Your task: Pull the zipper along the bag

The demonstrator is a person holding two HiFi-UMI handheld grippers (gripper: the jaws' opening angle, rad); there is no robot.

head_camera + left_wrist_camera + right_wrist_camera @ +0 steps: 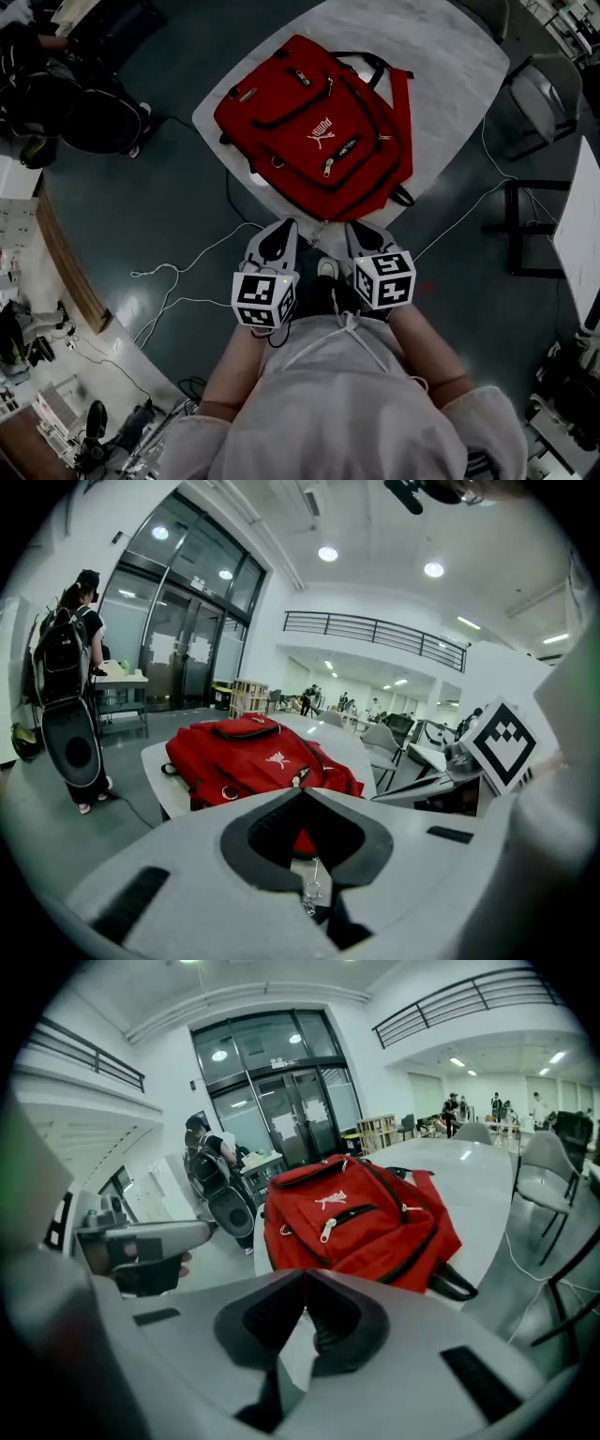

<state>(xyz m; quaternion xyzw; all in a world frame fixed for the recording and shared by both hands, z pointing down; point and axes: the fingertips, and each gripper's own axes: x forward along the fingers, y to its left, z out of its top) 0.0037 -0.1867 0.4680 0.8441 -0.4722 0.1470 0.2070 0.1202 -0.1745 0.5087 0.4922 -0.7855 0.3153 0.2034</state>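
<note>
I wear a pale grey top (347,403) with white drawstrings (349,330) and loose sleeves (487,422). My left gripper (281,228) and right gripper (361,230) have light grey shells, black-lined fingers (258,832) and black-and-white marker cubes (265,298).

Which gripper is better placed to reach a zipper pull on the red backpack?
Right, marginally: the right gripper is closest to the backpack's near corner, below a zipper pull; the left gripper is farther. Both shut, empty.

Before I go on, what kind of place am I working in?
Likely a large open hall or lobby used as workspace: tall glass doors, a railed upper balcony, and the red backpack lying on a white table with a chair nearby.
</note>
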